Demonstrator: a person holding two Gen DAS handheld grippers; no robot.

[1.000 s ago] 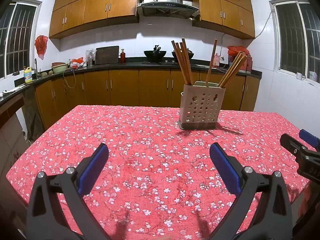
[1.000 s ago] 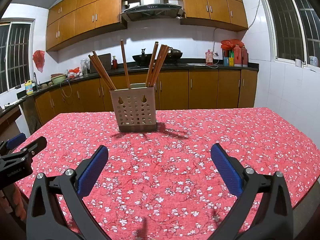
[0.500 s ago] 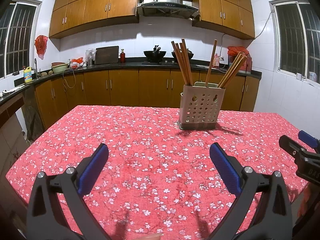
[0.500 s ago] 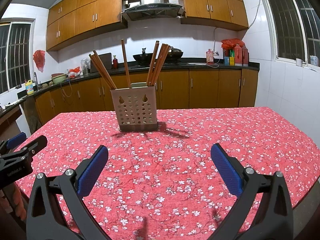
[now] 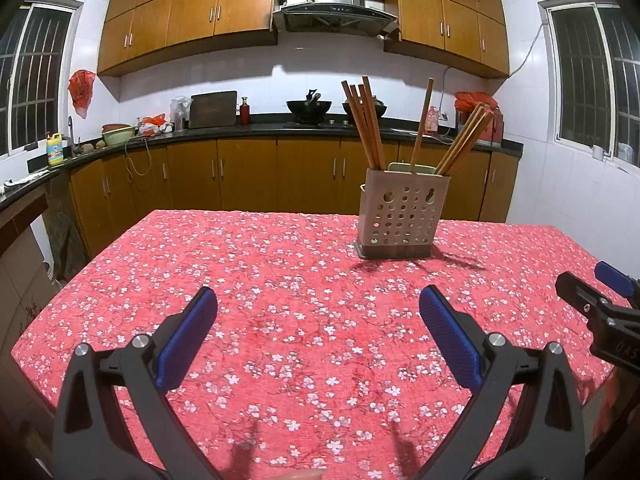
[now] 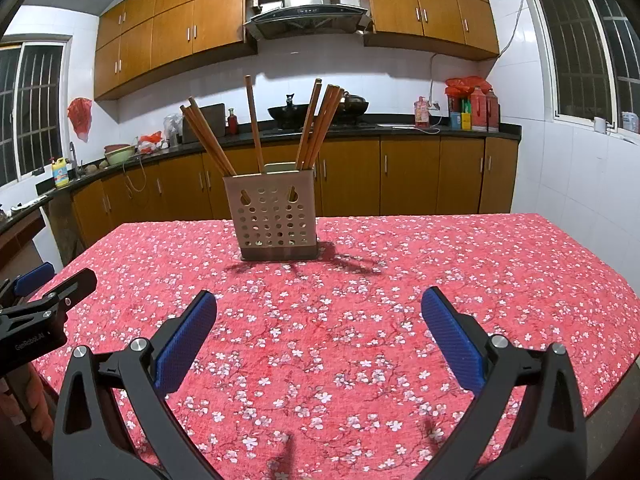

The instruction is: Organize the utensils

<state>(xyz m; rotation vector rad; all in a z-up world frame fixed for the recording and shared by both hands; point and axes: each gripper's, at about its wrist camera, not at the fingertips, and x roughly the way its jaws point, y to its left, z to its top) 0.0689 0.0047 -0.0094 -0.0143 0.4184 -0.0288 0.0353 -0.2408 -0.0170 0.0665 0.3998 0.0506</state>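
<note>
- Little has moved since a second ago: from the left wrist view the utensil holder (image 5: 402, 216) sits a touch lower and nearer, and the right gripper's tip at the right edge has drifted slightly down and inward.
- From the right wrist view the holder has edged a little to the right in the picture, with the left gripper's tip at the left border almost where it was.
- Left gripper (image 5: 318, 334) hovers over the near part of the red floral tablecloth (image 5: 260, 280), its blue-padded fingers (image 5: 188, 338) spread wide with nothing between them, as before.
- Right gripper (image 6: 318, 334) hovers likewise over the cloth, fingers (image 6: 452, 338) wide apart and empty, unchanged.
- Perforated beige holder stands upright on the far half of the table, well apart from both grippers.
- Wooden chopsticks (image 5: 366, 124) stand in the holder in three groups: one bunch leaning left, a single stick near the middle, another bunch leaning right; none has shifted.
- Nothing else lies on the cloth; behind it run brown cabinets (image 6: 408, 178) and a dark countertop with a wok (image 5: 308, 107) under the range hood (image 5: 334, 4).
</note>
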